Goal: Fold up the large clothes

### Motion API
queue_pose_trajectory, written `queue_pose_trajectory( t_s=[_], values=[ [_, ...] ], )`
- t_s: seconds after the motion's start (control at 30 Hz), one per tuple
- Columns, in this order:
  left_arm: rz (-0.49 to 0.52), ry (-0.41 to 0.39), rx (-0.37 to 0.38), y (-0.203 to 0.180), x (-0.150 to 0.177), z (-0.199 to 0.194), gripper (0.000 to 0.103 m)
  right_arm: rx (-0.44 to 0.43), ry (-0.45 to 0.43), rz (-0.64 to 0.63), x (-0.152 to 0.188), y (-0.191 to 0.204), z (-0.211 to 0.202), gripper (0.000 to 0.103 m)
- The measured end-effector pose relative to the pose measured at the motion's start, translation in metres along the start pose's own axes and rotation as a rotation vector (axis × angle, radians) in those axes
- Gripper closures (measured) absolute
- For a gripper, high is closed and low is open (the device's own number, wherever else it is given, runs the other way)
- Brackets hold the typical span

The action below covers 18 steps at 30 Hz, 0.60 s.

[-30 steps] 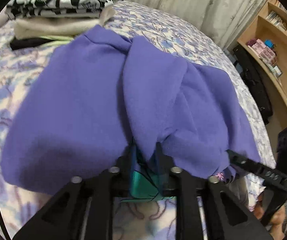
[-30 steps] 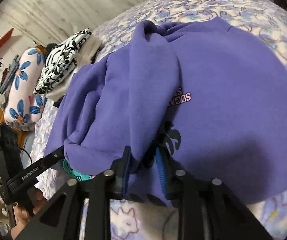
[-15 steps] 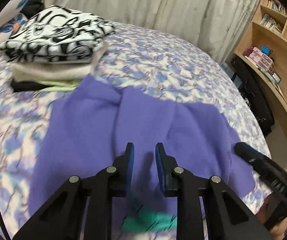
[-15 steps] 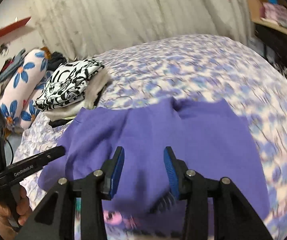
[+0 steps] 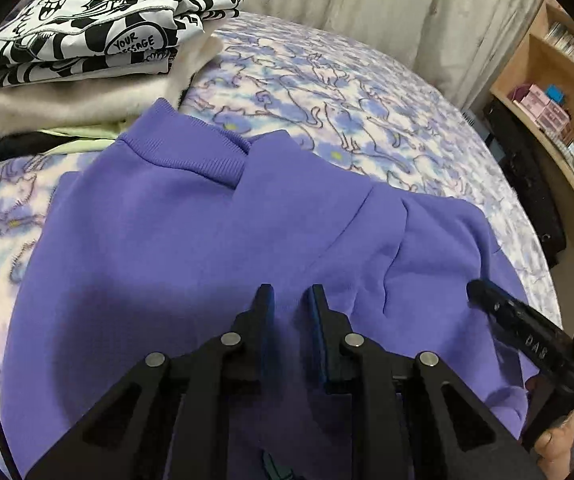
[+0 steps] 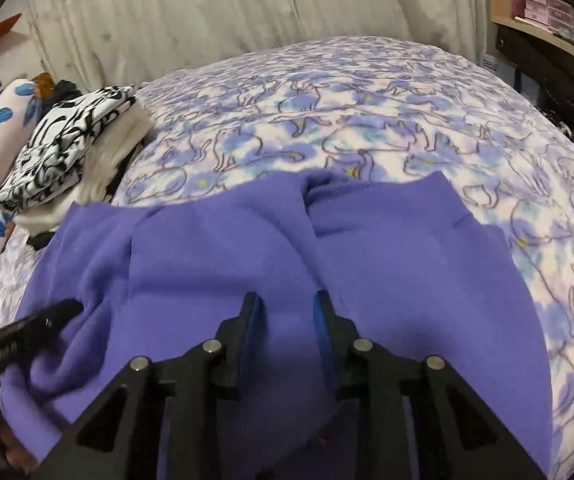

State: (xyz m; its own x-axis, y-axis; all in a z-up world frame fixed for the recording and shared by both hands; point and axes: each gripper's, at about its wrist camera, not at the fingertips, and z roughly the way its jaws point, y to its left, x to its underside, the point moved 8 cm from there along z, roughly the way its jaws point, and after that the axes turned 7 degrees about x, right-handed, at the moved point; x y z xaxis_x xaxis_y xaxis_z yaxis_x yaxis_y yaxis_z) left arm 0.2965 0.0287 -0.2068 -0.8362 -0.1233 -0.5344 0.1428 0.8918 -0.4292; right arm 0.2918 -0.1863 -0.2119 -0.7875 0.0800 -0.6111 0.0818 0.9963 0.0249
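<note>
Softly creased purple fleece sweatshirt (image 5: 191,248), ribbed collar (image 5: 191,156)

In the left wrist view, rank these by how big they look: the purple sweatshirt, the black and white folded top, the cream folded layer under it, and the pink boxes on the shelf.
1. Purple sweatshirt
2. Black and white top
3. Cream layer, near the top's size and partly covered, so unsure
4. Pink boxes, farther away, so they look smaller

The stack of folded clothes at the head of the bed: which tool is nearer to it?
Left. The left tool hovers over the purple sweatshirt on the side bordering the stack of folded clothes; the right tool is over the sweatshirt's far side.
</note>
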Motion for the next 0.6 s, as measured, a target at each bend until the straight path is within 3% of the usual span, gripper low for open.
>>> queue_pose_trajectory(
  t_s=[0.13,0.3,0.4,0.5,0.6],
  values=[
    [0.005,0.003,-0.009,-0.007,0.001,-0.008,0.086,-0.017,0.013,-0.005,0.001,0.007,-0.012,0.074],
    [0.006,-0.036,0.055,-0.026,0.009,-0.039,0.084,-0.205,0.051,0.082,0.008,0.022,-0.044,0.073],
    [0.029,-0.053,0.099,-0.039,0.024,-0.057,0.08,-0.262,0.064,0.051,0.025,0.041,-0.061,0.073],
    [0.066,-0.01,0.116,-0.048,0.045,-0.058,0.08,-0.274,0.103,-0.012,0.052,0.062,-0.065,0.073],
    [0.108,0.026,0.075,-0.047,0.07,-0.051,0.08,-0.205,0.117,-0.086,0.08,0.071,-0.06,0.071]
  ],
)
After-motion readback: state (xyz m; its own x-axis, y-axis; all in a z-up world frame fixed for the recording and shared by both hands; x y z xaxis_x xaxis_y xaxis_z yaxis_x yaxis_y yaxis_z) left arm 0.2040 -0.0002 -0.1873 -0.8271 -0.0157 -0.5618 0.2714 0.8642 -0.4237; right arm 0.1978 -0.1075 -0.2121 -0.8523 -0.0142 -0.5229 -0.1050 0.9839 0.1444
